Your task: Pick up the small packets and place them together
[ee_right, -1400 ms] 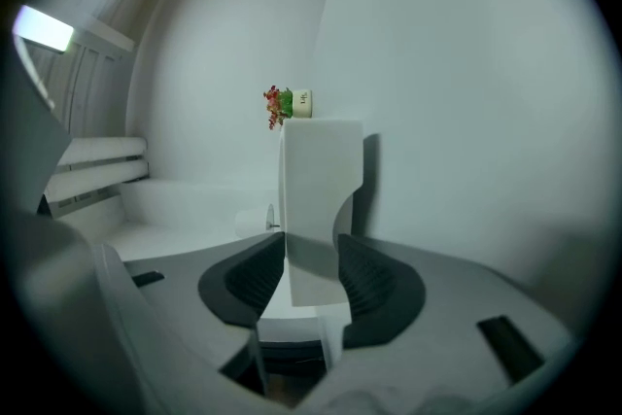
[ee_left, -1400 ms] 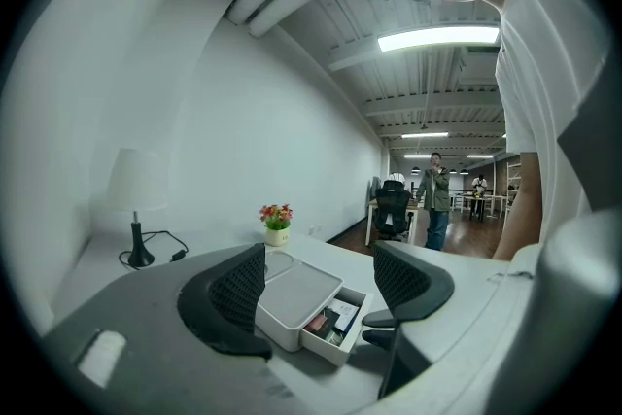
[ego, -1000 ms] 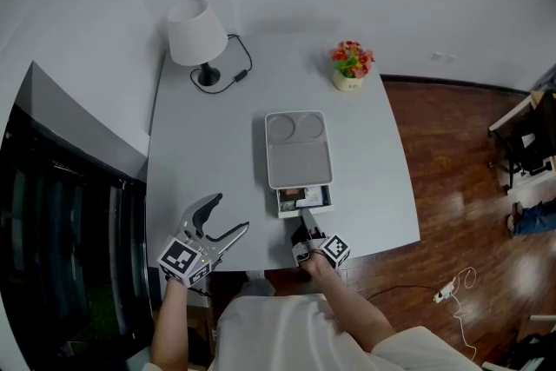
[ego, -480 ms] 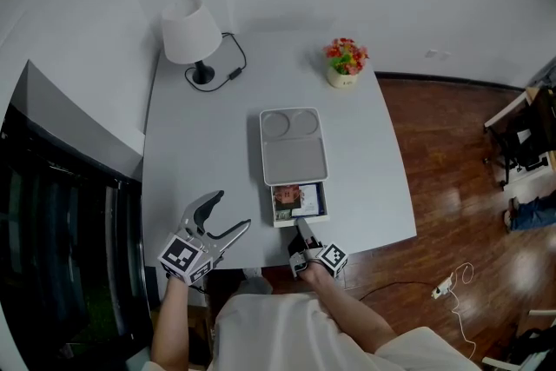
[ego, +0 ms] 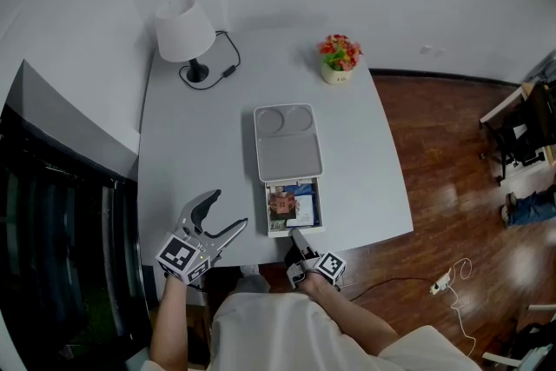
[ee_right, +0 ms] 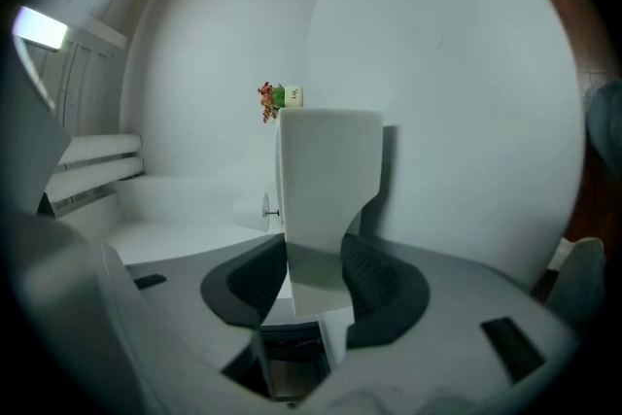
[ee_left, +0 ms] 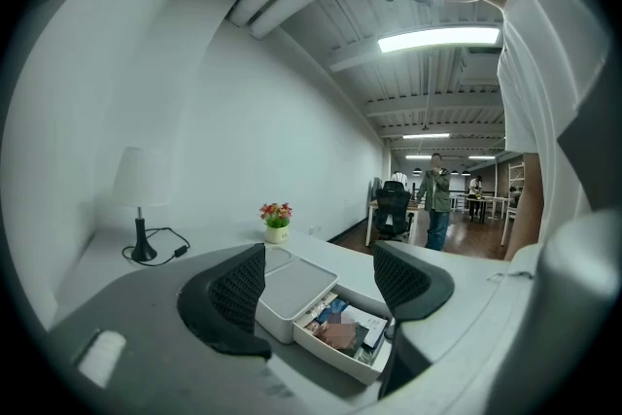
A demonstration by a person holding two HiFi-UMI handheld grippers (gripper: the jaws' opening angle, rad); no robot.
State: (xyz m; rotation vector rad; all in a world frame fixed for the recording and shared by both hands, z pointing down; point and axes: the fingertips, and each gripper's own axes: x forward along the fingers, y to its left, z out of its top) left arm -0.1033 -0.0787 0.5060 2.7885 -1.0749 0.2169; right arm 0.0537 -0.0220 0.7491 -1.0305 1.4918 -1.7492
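Observation:
A flat white box (ego: 287,143) lies mid-table with its drawer (ego: 314,208) pulled out toward me. Several small packets (ego: 287,204) lie inside the drawer, also seen as packets (ee_left: 338,333) in the left gripper view. My right gripper (ego: 297,235) is at the table's near edge, shut on the drawer's front wall (ee_right: 313,259), which fills the gap between the pads of the right gripper (ee_right: 316,279). To the left of the drawer, my left gripper (ego: 228,212) hangs open and empty over the near edge. In its own view the left gripper (ee_left: 321,279) frames the box (ee_left: 292,285).
A white lamp (ego: 184,30) with a black cable (ego: 228,63) stands at the far left corner. A flower pot (ego: 337,60) stands at the far right. The table's near edge (ego: 365,237) runs just past the drawer. People stand far off (ee_left: 439,199) in the left gripper view.
The drawer has slid further out of the box toward me, drawn by my right gripper moving back to the table edge. More packets now show. The left gripper has barely moved.

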